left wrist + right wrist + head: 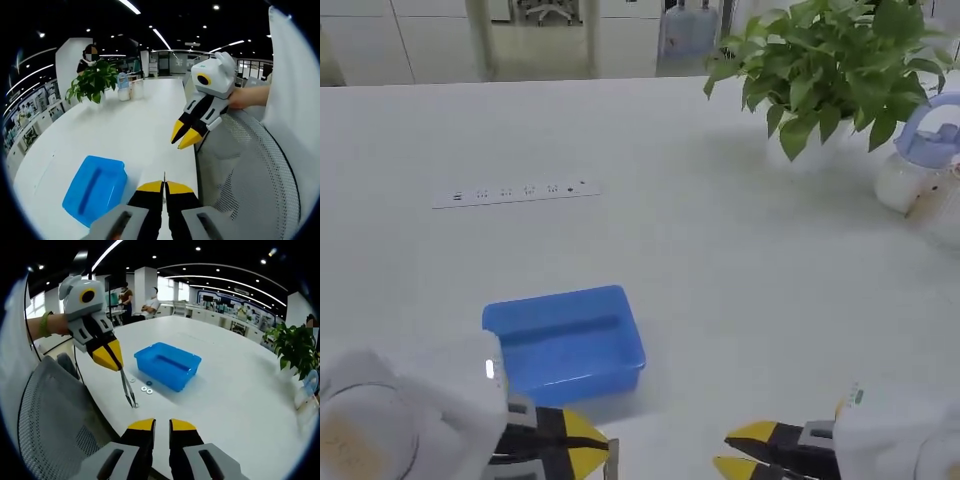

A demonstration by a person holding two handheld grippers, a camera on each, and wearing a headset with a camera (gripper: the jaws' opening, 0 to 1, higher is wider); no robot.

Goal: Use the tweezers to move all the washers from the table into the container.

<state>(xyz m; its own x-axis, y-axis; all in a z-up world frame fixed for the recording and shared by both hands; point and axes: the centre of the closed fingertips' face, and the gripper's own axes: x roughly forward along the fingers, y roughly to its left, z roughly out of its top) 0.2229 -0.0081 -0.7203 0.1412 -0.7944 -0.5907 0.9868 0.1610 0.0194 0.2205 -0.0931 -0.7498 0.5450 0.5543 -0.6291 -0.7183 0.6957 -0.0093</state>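
The blue container [565, 340] stands open near the table's front edge, also seen as the blue container [169, 364]. Several small washers [144, 388] lie on the white table in front of it, one of them blue [149, 383]. My left gripper [116, 365] is shut on thin metal tweezers [127, 387], whose tips reach down to a washer [136, 405] near the table edge. The same left gripper [164, 186] shows the tweezers' tip [164, 176] between its jaws. My right gripper [162, 424] hovers off the table edge, jaws slightly apart and holding nothing.
A potted plant [830, 70] and a bottle with a lilac cap [920, 150] stand at the far right. A white power strip [515, 192] lies mid-table. A grey mesh chair [250, 175] is at the near edge. People sit in the background [150, 302].
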